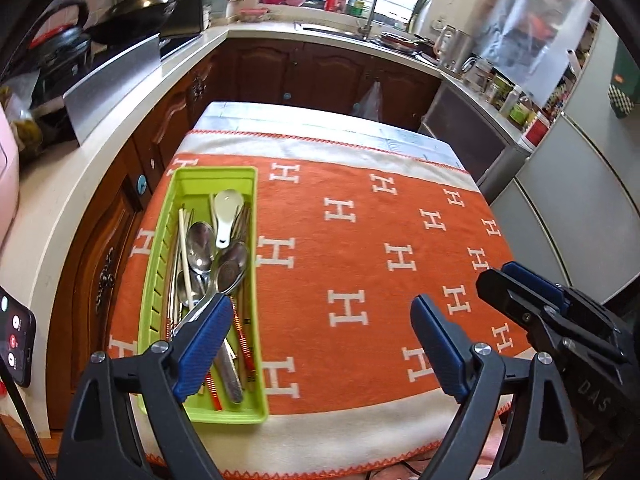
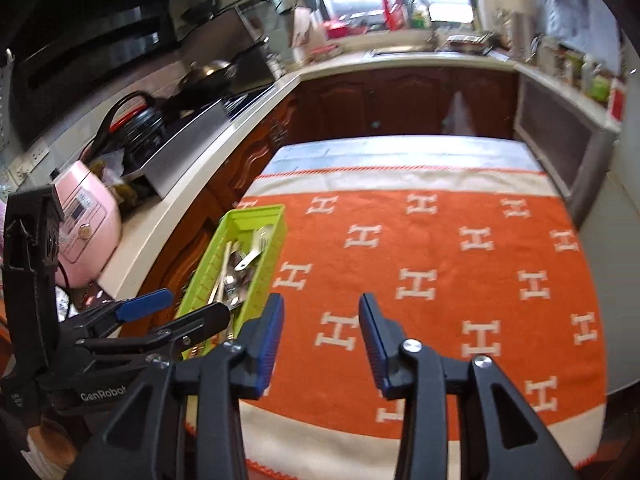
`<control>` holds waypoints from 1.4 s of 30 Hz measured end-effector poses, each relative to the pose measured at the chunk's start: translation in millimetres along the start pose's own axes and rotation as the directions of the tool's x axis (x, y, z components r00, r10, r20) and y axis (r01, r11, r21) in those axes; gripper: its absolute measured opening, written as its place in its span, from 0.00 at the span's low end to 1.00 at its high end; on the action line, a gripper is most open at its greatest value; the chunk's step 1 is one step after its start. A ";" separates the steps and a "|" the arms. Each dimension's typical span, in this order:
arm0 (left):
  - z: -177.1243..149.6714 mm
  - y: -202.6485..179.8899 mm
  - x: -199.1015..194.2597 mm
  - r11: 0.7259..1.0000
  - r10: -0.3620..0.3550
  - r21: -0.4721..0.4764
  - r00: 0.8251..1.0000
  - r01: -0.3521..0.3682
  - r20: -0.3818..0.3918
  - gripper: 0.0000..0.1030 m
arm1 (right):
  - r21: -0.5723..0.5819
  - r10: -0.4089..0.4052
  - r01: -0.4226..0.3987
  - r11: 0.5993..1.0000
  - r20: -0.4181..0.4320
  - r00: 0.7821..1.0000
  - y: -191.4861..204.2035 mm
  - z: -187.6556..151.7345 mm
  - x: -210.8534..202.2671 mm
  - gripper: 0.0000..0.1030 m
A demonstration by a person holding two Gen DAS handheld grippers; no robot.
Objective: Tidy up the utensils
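- A lime-green utensil tray [image 1: 172, 184] sits at the left edge of the surface, on an orange blanket [image 1: 360, 232] patterned with white H's.
- Metal spoons [image 1: 200, 246], a white ceramic spoon [image 1: 225, 216] and chopsticks [image 1: 183, 236] lie jumbled inside.
- The left gripper [image 1: 320, 344] hangs above, jaws wide and empty.
- The right gripper [image 2: 322, 340] has its jaws parted, nothing between them.

orange blanket [image 1: 360, 216], wok [image 1: 136, 12], pink cooker [image 2: 86, 224]

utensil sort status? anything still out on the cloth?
Looks finished: spoons, chopsticks and the white ceramic spoon all lie in the lime-green plastic tray. Nothing loose shows on the orange H-patterned cloth. Left tongs and right tongs are open, holding nothing. Nothing visibly left.
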State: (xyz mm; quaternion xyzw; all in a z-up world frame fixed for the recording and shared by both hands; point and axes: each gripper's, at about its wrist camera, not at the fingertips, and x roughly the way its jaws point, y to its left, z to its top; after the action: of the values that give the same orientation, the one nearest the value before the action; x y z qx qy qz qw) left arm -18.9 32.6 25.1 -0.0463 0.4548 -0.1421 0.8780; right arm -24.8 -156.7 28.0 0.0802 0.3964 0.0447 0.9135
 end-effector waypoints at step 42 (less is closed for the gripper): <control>-11.2 -46.3 -11.0 0.984 0.177 0.019 0.979 -0.179 0.097 0.99 | 0.036 -0.071 0.068 0.997 0.081 0.994 -33.7 -13.4 -31.5 0.40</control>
State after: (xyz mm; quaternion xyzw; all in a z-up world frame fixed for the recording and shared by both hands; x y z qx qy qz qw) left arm -43.5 -7.9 37.0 0.0002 0.4128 -0.0670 0.9084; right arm -55.5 -193.0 35.5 0.0834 0.3618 0.0031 0.9285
